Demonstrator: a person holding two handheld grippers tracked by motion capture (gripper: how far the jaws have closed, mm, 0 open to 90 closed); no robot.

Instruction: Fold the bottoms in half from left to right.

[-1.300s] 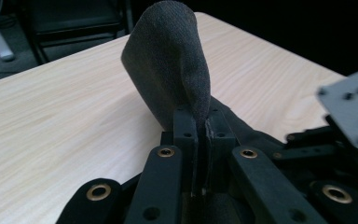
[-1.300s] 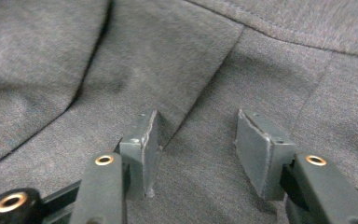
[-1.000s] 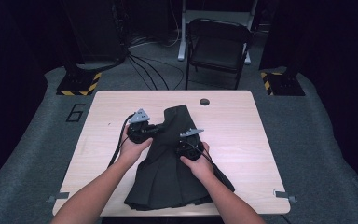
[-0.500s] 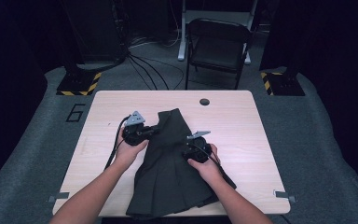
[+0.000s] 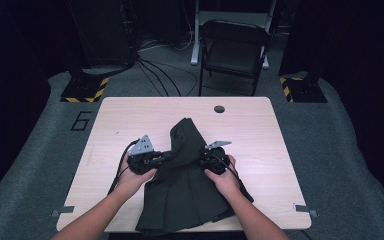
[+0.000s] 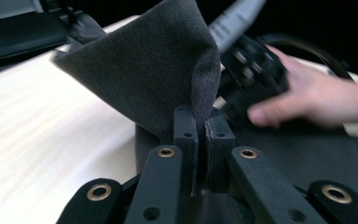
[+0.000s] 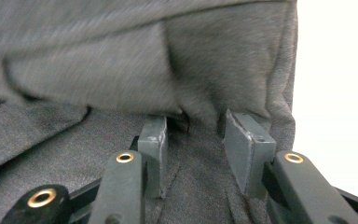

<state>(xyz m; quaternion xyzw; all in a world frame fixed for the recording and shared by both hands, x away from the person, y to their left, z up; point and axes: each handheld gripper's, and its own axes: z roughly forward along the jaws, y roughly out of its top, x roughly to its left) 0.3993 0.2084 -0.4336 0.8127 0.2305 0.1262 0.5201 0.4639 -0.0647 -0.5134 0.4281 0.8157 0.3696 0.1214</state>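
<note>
While a dark garment (image 5: 187, 190) lies on the near middle of the wooden table (image 5: 260, 135), its folded edge is pinched upright by the left gripper (image 6: 200, 135), and the right gripper (image 7: 193, 135), jaws just narrowing yet spread around cloth, is set to grip.

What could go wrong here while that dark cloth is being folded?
The left hand-held gripper pinches only a thin edge of the dark cloth, so a tug might pull it free. The right hand-held gripper has been closing, but its pads stand apart around the fold and may miss it.
</note>
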